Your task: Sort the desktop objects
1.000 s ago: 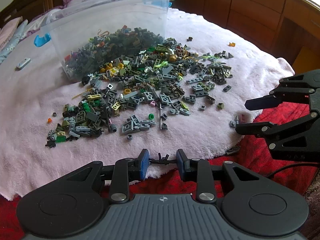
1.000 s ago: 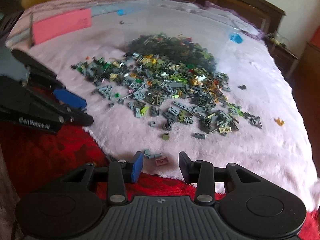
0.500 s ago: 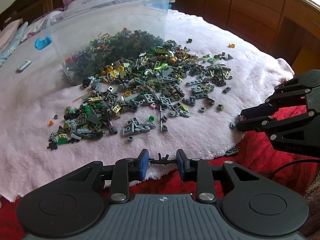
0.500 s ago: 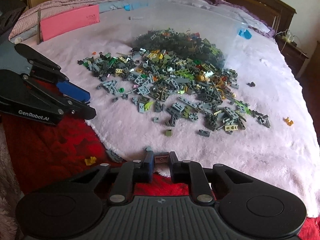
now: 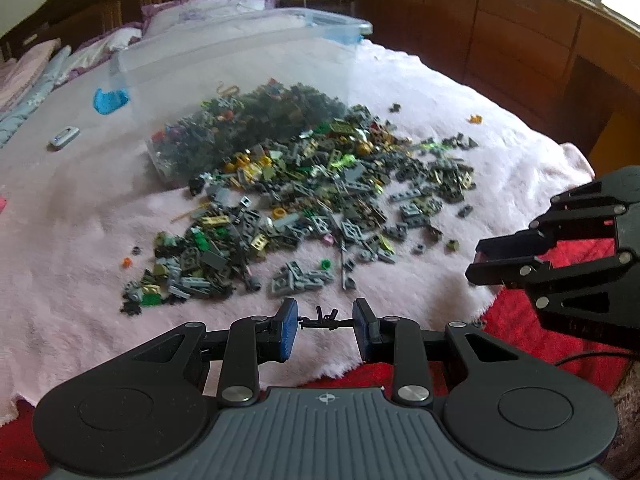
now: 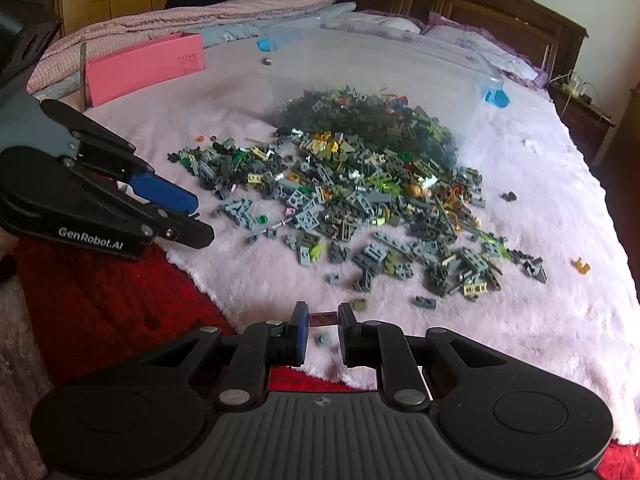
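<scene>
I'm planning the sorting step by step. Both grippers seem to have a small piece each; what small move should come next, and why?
Probably lift the right gripper clear of the pink blanket first. Its pads are shut on a small dark-red plate, low above a loose grey piece. The left gripper already holds a thin black piece off the blanket.

White lettering reading "GenRobot.AI" is showing on the black side of the left hand-held gripper (image 6: pixel 188 220), seen from the right wrist view. Small dark print is sitting on the pink box (image 6: pixel 144 66) on the bed, too blurred for reading.
</scene>
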`<state>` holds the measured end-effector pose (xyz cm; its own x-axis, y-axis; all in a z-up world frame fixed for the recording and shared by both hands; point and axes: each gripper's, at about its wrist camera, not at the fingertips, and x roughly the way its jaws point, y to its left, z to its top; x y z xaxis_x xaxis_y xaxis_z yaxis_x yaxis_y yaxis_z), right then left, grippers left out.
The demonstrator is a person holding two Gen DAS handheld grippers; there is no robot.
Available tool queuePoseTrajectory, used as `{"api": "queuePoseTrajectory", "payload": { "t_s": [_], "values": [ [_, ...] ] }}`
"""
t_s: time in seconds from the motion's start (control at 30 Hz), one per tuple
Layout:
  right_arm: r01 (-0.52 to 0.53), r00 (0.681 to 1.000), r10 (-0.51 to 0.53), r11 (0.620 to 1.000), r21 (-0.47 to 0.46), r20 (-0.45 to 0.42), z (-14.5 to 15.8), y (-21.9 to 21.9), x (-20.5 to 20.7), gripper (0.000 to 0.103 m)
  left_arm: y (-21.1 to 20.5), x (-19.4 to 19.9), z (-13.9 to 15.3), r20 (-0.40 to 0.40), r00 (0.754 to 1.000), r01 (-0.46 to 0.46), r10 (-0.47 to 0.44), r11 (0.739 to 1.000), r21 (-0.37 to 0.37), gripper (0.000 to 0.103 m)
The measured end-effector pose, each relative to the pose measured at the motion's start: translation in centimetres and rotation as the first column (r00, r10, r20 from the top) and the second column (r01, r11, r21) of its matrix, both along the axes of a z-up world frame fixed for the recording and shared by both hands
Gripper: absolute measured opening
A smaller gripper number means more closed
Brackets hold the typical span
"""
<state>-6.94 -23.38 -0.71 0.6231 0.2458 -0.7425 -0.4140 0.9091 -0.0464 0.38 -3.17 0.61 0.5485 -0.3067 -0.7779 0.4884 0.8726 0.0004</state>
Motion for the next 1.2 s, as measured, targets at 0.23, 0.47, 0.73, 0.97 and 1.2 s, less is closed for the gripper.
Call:
{"api": "queuePoseTrajectory", "payload": {
  "t_s": [0.23,0.47,0.73,0.97,1.2],
  "values": [
    [0.026,1.000,-0.026,0.999,0.032,0.014,0.8,0.5,0.7,0.017,0.1,0.3,0.5,0.008,1.000,-0.008,0.008,1.000,-0.009,0.031],
    [0.022,0.999,-0.023,0.999,0.026,0.025,1.1,1.5,1.3,0.017,0.1,0.6,0.9,0.020,1.000,-0.018,0.018,1.000,-0.017,0.031],
    [0.043,0.998,-0.044,0.999,0.025,0.041,1.6,1.8,2.2,0.017,0.6,1.4,1.7,0.042,0.998,-0.043,0.044,0.999,-0.023,0.031],
    [0.092,0.994,-0.095,0.994,0.049,0.048,2.3,1.4,3.3,0.017,0.7,2.1,2.4,0.064,0.996,-0.060,0.062,0.998,-0.028,0.032],
    [0.128,0.990,-0.131,0.990,0.059,0.044,2.9,1.4,4.4,0.017,0.5,3.1,3.8,0.095,0.992,-0.075,0.080,0.996,-0.058,0.032]
  ]
}}
